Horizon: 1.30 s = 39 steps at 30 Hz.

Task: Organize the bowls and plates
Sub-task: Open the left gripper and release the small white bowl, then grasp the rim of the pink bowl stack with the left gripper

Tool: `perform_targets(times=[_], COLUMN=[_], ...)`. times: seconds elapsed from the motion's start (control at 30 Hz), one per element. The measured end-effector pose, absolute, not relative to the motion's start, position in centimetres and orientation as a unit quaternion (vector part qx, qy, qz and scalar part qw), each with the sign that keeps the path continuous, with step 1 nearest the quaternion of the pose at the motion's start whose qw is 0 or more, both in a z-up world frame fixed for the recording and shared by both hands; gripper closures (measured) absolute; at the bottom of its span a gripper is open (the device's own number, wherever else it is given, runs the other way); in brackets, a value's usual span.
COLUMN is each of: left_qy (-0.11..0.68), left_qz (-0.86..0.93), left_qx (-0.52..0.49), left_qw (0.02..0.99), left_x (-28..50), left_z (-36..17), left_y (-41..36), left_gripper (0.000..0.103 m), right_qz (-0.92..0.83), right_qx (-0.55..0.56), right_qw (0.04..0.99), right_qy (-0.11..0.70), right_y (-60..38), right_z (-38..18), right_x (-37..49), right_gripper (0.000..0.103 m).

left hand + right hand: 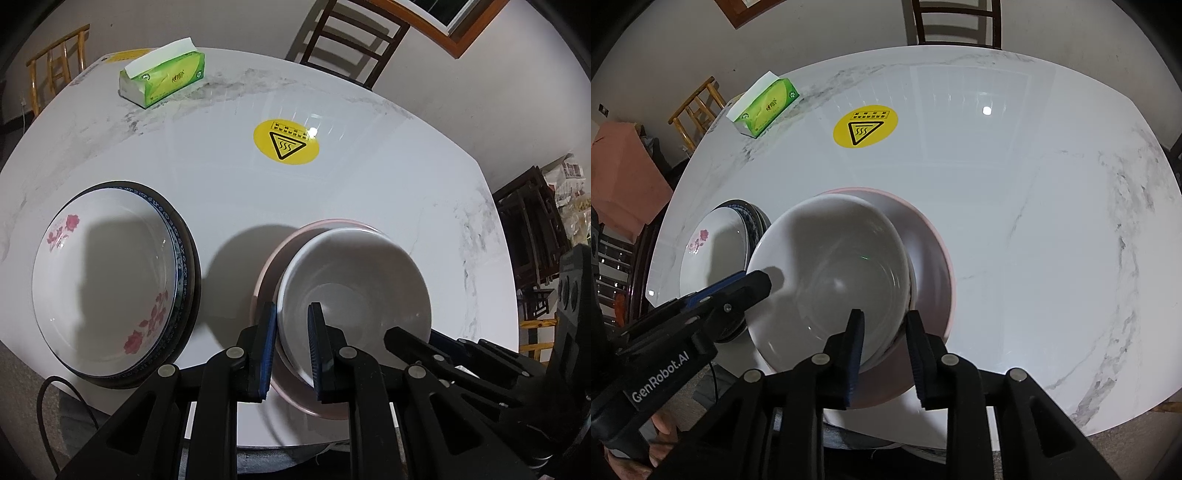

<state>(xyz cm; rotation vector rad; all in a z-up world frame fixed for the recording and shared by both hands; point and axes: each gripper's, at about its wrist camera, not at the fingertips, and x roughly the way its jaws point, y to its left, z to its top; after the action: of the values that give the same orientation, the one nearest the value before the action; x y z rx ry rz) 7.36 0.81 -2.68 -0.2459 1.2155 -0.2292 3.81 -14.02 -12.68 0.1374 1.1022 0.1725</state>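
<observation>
1. White marble-look table (369, 192) carries a white bowl (354, 288) sitting inside a pink bowl (264, 273), near the front edge
2. Left gripper (291, 350): jaws straddle the white bowl's left rim, one pad outside the wall, one inside; whether they press on the rim, cannot tell
3. Right gripper (884, 354): jaws straddle the near right rim of the same white bowl (831, 273), one pad inside, one outside between white wall and pink bowl (934, 266); grip pressure cannot tell
4. Left of the bowls, apart from them: a stack of plates (110, 280), top one white with red flowers, a blue-patterned rim and a dark rim showing beneath
5. Yellow round heat-warning sticker (286, 141) at table centre
6. Green tissue box (162, 79) at the far left edge, tissue sticking out
7. Dark wooden chair (354, 40) beyond the far side
</observation>
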Motion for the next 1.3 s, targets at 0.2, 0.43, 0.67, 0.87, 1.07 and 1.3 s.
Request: perform_targets(times=[0.2,0.43,0.67,0.87,1.07,1.3], left_qy=[0.557,0.541,0.528,0.530,0.542,0.571], left_qz=[-0.112,-0.119,-0.113,-0.097,-0.085,-0.081], left_qx=[-0.117,-0.125,-0.138,-0.160,-0.179,-0.193], left_qw=[0.815,0.823,0.830,0.827,0.817,0.794], left_x=[7.2,6.9,6.8,6.8,6.6,6.5], left_z=[-2.0,-1.0,-0.3,-0.2,-1.0,-2.7], left_y=[1.1,1.6,2.8,4.8,6.5,6.6], left_gripper=[0.086,0.073,0.065,0.063,0.064,0.064], right_qz=[0.082,0.083,0.087,0.081,0.067,0.054], right_qx=[0.069,0.074,0.083,0.090,0.095,0.102], right_qw=[0.847,0.851,0.860,0.871,0.876,0.865], right_qy=[0.520,0.514,0.496,0.476,0.467,0.489], right_y=[-14.1,-14.3,-14.9,-16.3,-17.8,-18.9], right_z=[-12.6,-12.6,-11.8,-10.5,-9.9,-10.7], right_x=[3.7,3.7,3.1,2.6,2.0,2.0], right_gripper=[0.076,0.076,0.075,0.073,0.072,0.071])
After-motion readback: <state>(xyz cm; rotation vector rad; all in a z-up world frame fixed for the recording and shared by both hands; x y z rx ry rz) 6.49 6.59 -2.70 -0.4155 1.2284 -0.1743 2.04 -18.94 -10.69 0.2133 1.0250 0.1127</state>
